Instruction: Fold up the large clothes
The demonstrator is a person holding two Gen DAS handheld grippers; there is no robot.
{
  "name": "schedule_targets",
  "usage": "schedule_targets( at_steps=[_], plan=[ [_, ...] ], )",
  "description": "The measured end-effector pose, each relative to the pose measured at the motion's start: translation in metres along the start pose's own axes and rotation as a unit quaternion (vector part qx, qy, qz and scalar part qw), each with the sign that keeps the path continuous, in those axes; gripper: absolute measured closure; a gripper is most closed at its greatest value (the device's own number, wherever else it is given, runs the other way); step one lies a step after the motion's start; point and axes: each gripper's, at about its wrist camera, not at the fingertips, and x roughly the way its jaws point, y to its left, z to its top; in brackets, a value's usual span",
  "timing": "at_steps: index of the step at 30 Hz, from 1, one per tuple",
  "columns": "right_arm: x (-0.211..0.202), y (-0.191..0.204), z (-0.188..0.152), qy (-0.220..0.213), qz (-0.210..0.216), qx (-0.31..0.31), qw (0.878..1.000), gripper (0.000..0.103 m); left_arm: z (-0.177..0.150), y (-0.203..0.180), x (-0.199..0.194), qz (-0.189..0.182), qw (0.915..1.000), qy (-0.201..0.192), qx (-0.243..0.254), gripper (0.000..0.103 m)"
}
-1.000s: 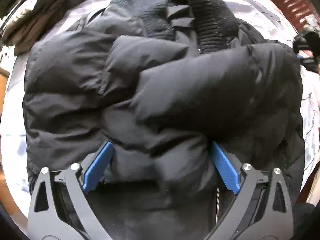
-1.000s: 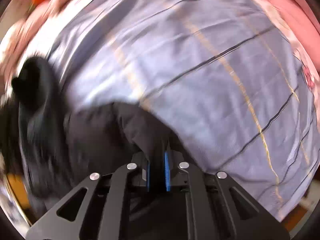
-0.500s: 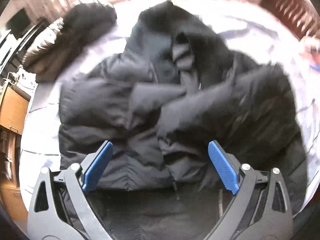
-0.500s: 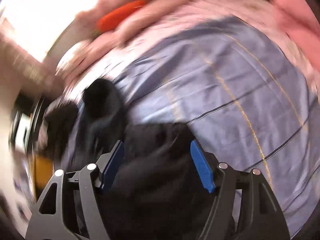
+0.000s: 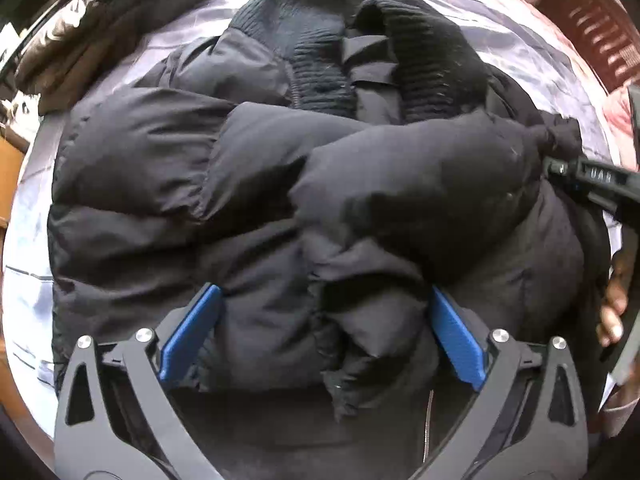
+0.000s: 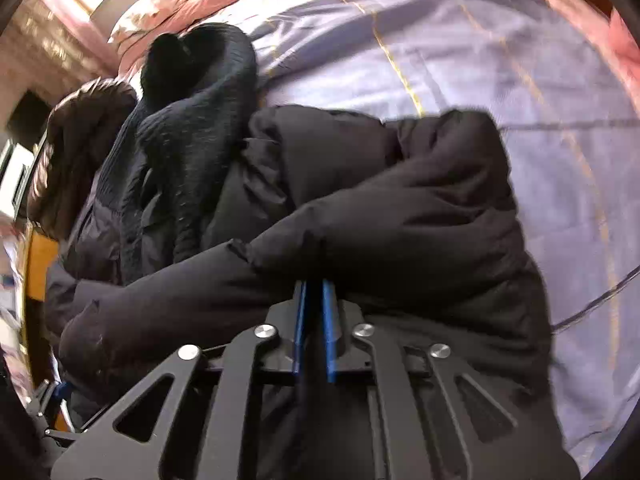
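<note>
Jacket [image 5: 280, 200] is lying crosswise ahead of the gaping left gripper [image 5: 320, 332], while the right gripper [image 6: 314, 312] is pinching its sleeve [image 6: 400, 220].

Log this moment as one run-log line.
left tongs: open, straddling black puffer jacket hem | right tongs: shut on jacket's side | sleeves: crossed over front | surface: lilac bedsheet

Both wrist cameras look down closely, from front and right side, sharing the black jacket [image 5: 320, 184].

a bed with a lavender striped sheet [image 6: 460, 60] carries a black puffer jacket [image 5: 280, 200] beside a brown jacket [image 5: 88, 32].
</note>
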Motion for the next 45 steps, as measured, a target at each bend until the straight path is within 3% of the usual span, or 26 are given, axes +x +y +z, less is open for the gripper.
schedule_targets(
  at_steps=[3, 6, 8, 11, 13, 14, 18, 21, 23, 26, 28, 30, 32, 33, 34, 37, 41, 45],
  plan=[
    [-0.019, 0.001, -0.001, 0.002, 0.015, -0.004, 1.000, 0.093, 0.001, 0.001, -0.007, 0.004, 1.0000, -0.002, 0.003, 0.002],
    [-0.069, 0.000, -0.011, -0.003, 0.045, 0.013, 0.999, 0.085, 0.003, 0.006, -0.040, 0.001, 0.9988, -0.049, 0.002, 0.002],
    [-0.099, -0.006, -0.024, -0.008, 0.027, 0.019, 0.999, 0.068, 0.003, 0.011, -0.061, -0.033, 0.9963, -0.078, -0.008, 0.002],
    [-0.103, -0.017, -0.041, 0.004, -0.019, 0.020, 1.000, 0.063, 0.004, 0.014, -0.075, -0.060, 0.9924, -0.105, -0.024, 0.002],
    [-0.077, -0.031, -0.053, 0.044, -0.056, 0.035, 0.997, 0.063, 0.007, 0.008, -0.059, -0.055, 0.9948, -0.082, -0.024, 0.002],
    [-0.061, -0.039, -0.056, 0.064, -0.054, 0.047, 0.995, 0.063, 0.007, 0.007, -0.050, -0.052, 0.9960, -0.069, -0.024, 0.002],
    [-0.042, -0.048, -0.054, 0.070, -0.045, 0.066, 0.994, 0.063, 0.010, 0.009, 0.000, -0.014, 0.9987, 0.016, -0.045, 0.002],
    [-0.051, -0.037, -0.053, 0.066, -0.052, 0.056, 0.995, 0.062, 0.015, 0.017, -0.003, -0.030, 0.9976, 0.015, -0.060, 0.002],
    [-0.058, -0.028, -0.054, 0.062, -0.055, 0.033, 0.996, 0.062, 0.017, 0.027, -0.020, -0.033, 0.9974, -0.008, -0.063, 0.002],
    [-0.067, -0.024, -0.056, 0.058, -0.042, 0.035, 0.997, 0.062, 0.019, 0.058, -0.052, 0.000, 0.9945, -0.057, -0.087, 0.002],
    [-0.073, -0.021, -0.056, 0.054, -0.021, 0.041, 0.997, 0.062, 0.016, 0.095, -0.056, 0.000, 0.9881, -0.051, -0.145, 0.002],
    [-0.081, -0.004, -0.058, 0.036, -0.006, 0.016, 0.999, 0.062, 0.009, 0.132, -0.048, -0.007, 0.9781, -0.019, -0.207, 0.002],
    [-0.086, 0.018, -0.061, 0.011, -0.012, -0.036, 0.999, 0.060, 0.001, 0.152, -0.037, 0.043, 0.9734, 0.009, -0.225, 0.002],
    [-0.087, 0.032, -0.063, -0.001, -0.017, -0.066, 0.998, 0.060, -0.001, 0.161, -0.026, 0.085, 0.9718, 0.026, -0.219, 0.002],
    [-0.087, 0.041, -0.065, -0.003, -0.010, -0.080, 0.997, 0.060, -0.003, 0.168, -0.017, 0.101, 0.9712, 0.039, -0.212, 0.002],
    [-0.080, 0.051, -0.066, 0.013, 0.017, -0.077, 0.997, 0.056, -0.008, 0.183, 0.011, 0.075, 0.9698, 0.061, -0.224, 0.002],
    [-0.078, 0.046, -0.067, 0.013, 0.009, -0.069, 0.997, 0.053, 0.000, 0.171, 0.021, 0.153, 0.9717, 0.048, -0.174, 0.002],
    [-0.073, 0.034, -0.068, 0.028, 0.027, -0.047, 0.998, 0.053, 0.006, 0.163, 0.011, 0.170, 0.9663, 0.049, -0.187, 0.002]
  ],
)
